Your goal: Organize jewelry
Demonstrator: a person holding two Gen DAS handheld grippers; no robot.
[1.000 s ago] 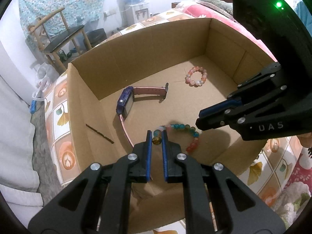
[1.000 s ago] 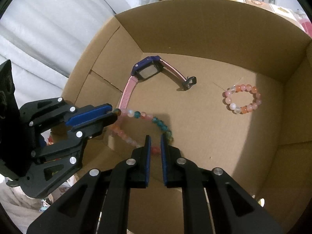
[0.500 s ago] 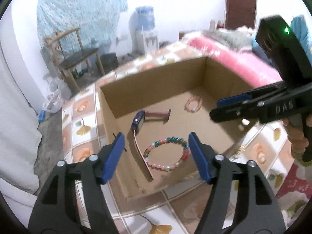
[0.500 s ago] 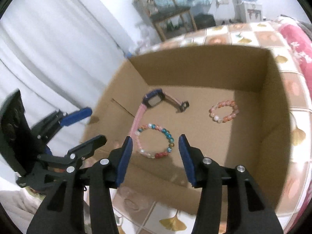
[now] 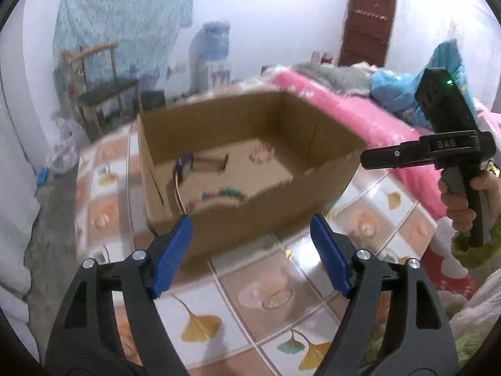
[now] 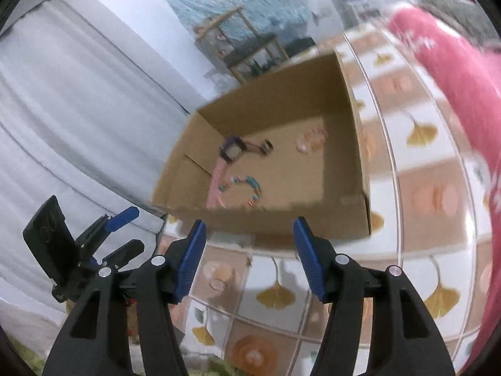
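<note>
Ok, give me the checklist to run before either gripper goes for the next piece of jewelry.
1. Left gripper open and holding nothing: ok.
2. Right gripper open and holding nothing: ok.
3. Both grippers outside the cardboard box, above the tiled cloth: ok.
4. Multicolored bead bracelet lying flat on the box floor near the front wall: ok.
5. Watch and pink bead bracelet inside the box, apart from each other: ok.
6. More jewelry waiting outside the box: cannot tell; both views are motion-blurred and none shows.
</note>
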